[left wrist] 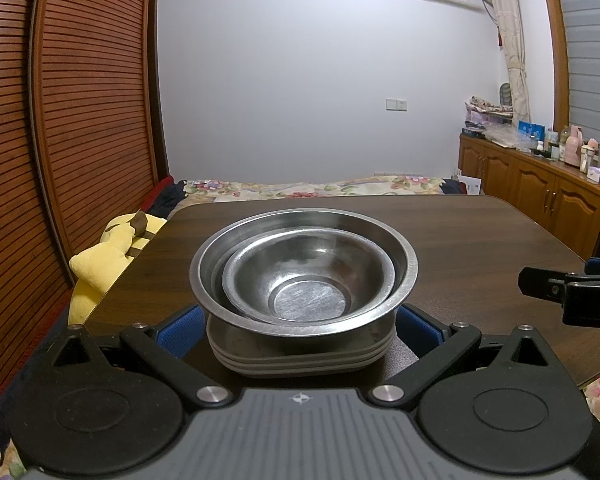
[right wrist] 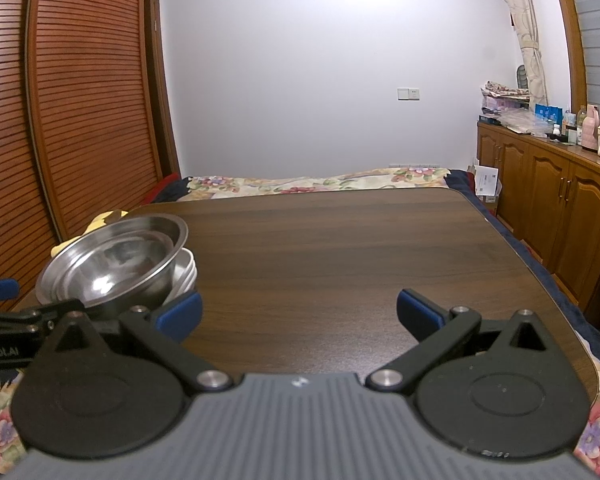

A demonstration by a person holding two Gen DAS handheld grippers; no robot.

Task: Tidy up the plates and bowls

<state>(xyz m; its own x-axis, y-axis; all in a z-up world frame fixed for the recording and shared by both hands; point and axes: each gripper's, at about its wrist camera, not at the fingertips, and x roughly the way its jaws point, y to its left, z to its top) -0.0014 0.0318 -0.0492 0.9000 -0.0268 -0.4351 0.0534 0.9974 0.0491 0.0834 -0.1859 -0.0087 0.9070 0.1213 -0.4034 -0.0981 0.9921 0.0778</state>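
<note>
Bowls sit one inside the other on the brown table (left wrist: 480, 240): a small metal bowl (left wrist: 308, 276) rests in a big metal bowl (left wrist: 404, 268), and both sit on top of a stack of grey plates (left wrist: 300, 360). The left gripper (left wrist: 300, 326) has its fingers spread wide on both sides of the plates, just beside them, and I cannot tell if they touch. To the right of the plates, the right gripper (right wrist: 299, 312) is spread wide too, with only bare table between its fingers.
</note>
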